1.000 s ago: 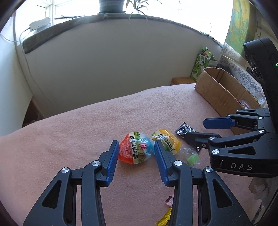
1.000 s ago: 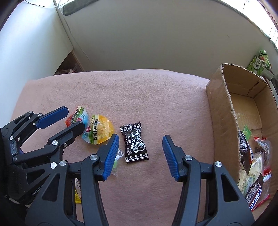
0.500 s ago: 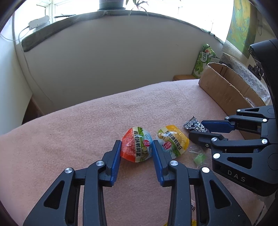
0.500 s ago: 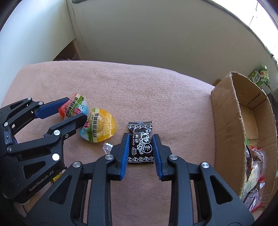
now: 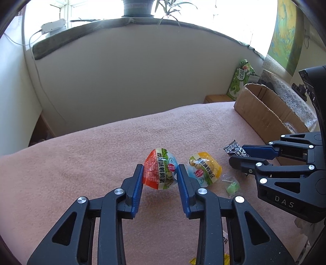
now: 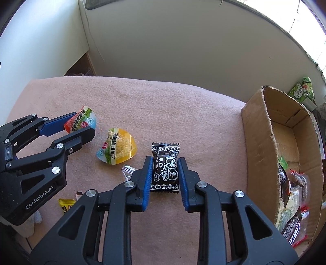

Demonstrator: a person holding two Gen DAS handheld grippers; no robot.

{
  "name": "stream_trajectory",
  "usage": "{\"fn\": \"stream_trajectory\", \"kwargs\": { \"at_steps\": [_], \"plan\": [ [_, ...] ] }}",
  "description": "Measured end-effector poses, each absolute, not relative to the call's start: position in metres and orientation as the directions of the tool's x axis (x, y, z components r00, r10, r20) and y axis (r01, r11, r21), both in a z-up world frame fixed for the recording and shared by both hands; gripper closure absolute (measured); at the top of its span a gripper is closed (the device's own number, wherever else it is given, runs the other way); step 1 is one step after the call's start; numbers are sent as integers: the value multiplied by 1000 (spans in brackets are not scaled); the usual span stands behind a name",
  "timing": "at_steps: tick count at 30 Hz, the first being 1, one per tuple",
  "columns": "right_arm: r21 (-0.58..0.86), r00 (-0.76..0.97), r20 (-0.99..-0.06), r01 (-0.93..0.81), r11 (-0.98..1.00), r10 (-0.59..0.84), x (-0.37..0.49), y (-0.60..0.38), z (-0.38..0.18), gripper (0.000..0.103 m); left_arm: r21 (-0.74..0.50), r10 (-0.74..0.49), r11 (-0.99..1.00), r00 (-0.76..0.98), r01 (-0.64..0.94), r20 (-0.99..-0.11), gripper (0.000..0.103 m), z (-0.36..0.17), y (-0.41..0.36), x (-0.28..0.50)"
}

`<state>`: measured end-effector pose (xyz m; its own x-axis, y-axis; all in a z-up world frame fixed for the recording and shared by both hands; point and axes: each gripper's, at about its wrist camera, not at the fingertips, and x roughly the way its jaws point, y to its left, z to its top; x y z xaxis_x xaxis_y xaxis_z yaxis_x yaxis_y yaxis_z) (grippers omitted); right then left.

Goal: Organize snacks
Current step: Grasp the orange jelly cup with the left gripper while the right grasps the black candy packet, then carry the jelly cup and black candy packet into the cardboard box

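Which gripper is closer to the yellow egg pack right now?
Left. The left gripper is shut on the orange egg pack, right beside the yellow egg pack. The right gripper is clamped on the black candy, farther off toward the cardboard box.

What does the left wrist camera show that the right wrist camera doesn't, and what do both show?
Only the left wrist view shows the potted plant on the sill and the small green candy. Only the right wrist view shows the snacks inside the cardboard box and a yellow candy. Both show the left gripper clamping the orange packet, the right gripper clamping the black candy, and the yellow packet.
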<state>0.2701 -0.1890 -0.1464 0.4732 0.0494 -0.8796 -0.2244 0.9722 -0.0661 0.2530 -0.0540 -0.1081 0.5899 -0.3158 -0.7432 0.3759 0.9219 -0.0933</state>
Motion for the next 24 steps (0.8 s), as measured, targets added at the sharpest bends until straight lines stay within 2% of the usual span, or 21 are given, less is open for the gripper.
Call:
{"fn": "stream_trajectory", "kwargs": {
  "at_steps": [13,24],
  "plan": [
    [-33,534,-840,-236,971,101,242,-208,-119,78,-114,-346,919,634,378,-692,72,-79,-53,241],
    [-32,601,-793,-201,979,97,229,-248,-67,78,-128,-398,896,640,426,-658,72,-58,-77,229]
  ]
}}
